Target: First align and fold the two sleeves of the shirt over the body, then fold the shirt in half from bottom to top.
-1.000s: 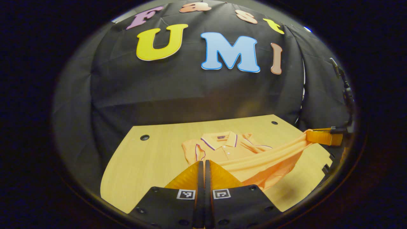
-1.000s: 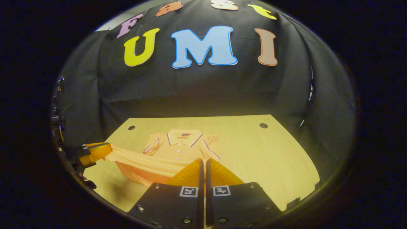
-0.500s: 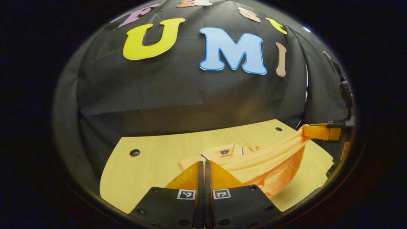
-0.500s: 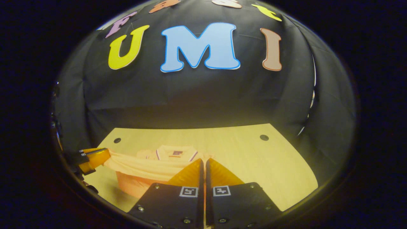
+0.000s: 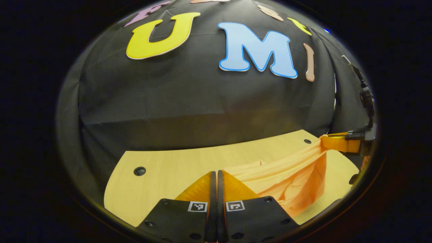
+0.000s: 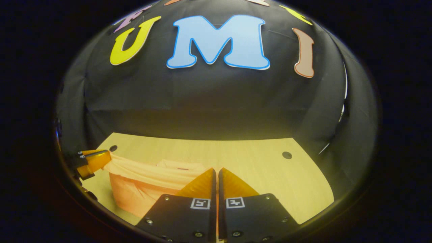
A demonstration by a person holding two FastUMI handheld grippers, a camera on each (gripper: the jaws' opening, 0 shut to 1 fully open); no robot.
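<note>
An orange polo shirt (image 5: 287,179) hangs lifted by its bottom hem over the wooden table (image 5: 168,168). My left gripper (image 5: 215,173) is shut on one hem corner, and my right gripper (image 6: 216,171) is shut on the other. The hem stretches taut between them, with the lower body sagging below it. In the left gripper view the right gripper (image 5: 341,143) shows at the far right, clamped on the hem. In the right gripper view the left gripper (image 6: 91,161) shows at the far left, and the shirt (image 6: 145,182) has just the collar top peeking over the raised hem.
The table has round cable holes near its far corners (image 5: 139,171) (image 6: 287,155). The booth's black cloth wall stands close behind the table's far edge. Bare tabletop (image 6: 270,182) lies to the right of the shirt in the right gripper view.
Both grippers carried the hem forward toward the collar. The raised fabric now hides the collar and folded sleeves that showed a second ago, and the wall looms nearer.
</note>
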